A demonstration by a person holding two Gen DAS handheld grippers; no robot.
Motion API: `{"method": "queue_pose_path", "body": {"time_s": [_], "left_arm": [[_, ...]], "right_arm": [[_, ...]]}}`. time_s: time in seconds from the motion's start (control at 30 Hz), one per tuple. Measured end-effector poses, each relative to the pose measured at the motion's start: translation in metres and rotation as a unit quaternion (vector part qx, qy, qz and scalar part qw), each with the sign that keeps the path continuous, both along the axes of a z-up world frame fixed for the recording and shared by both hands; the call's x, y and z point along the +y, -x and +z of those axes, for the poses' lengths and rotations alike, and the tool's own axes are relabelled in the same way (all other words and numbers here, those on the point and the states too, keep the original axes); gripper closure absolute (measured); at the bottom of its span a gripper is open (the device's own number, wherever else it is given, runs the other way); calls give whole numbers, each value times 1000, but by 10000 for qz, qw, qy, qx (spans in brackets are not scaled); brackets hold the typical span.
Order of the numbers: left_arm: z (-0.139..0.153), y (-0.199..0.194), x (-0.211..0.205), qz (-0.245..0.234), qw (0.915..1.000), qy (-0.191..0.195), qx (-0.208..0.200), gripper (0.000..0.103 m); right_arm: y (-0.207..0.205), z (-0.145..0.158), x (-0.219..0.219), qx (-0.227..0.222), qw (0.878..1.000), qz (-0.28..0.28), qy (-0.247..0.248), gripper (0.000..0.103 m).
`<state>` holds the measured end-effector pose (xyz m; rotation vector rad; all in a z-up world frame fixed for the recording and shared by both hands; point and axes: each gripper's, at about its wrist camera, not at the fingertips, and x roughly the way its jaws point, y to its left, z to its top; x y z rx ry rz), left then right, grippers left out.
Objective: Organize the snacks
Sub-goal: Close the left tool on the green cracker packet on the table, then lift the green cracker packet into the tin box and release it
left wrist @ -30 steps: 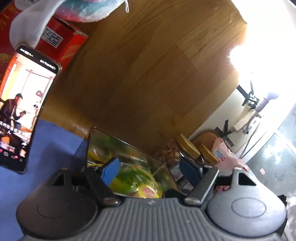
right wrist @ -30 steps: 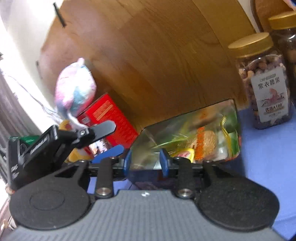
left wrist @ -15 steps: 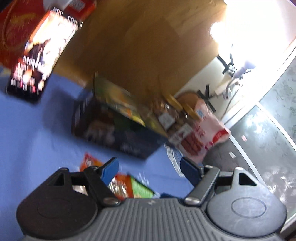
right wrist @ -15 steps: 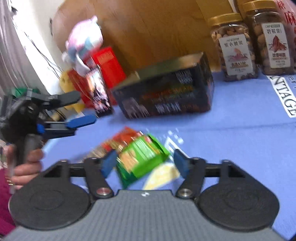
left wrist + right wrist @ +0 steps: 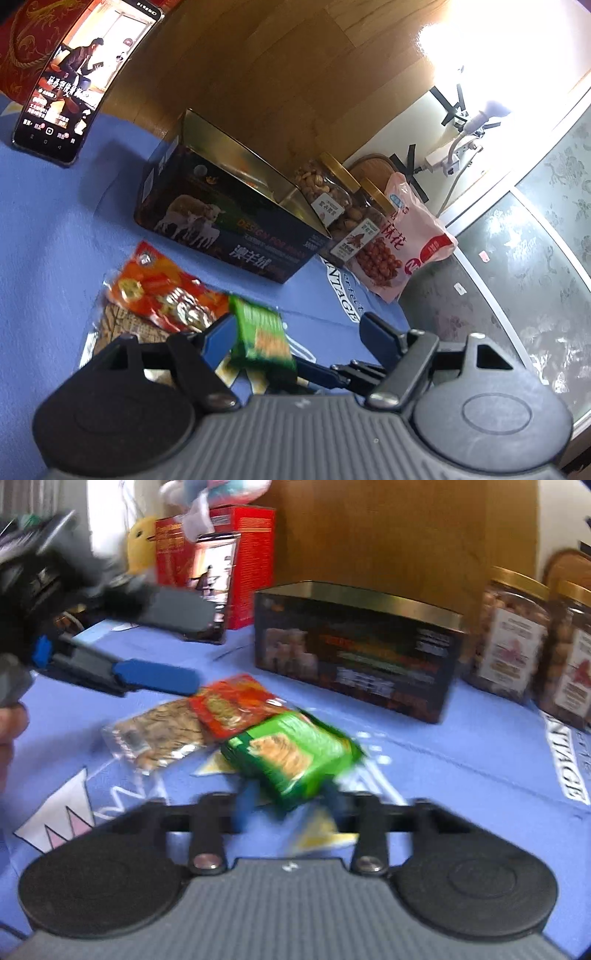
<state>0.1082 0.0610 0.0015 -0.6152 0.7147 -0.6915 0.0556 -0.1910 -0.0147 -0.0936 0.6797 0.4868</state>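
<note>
Green snack packet (image 5: pixel 291 757) at 12 o'clock of the right gripper (image 5: pixel 286 805), its jaws closing on the packet's near edge | left gripper (image 5: pixel 299 338) jaws apart, empty | step: picking first packet off blue worktop (image 5: pixel 480 746) | next: lift, carry to open dark box (image 5: pixel 354 646) at 1 o'clock, drop inside.
</note>
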Motion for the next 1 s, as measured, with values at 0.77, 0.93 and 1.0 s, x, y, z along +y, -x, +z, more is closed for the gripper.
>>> {"method": "queue_pose_path", "body": {"time_s": [0.77,0.93,1.0], "left_arm": [[-29,-51,-108,-942,9912,-878,305,41],[-13,-43,-91,-786,9946,-647,193,41],[5,-40,-79,-656,9964,-533,-56,41]], "right_arm": [[14,-10,-27,-267,9988,-386,-117,50],[13,1,-33,-495,9963,-488,-498,64],[14,15,-29,-826,9939,-423,-599,64]]}}
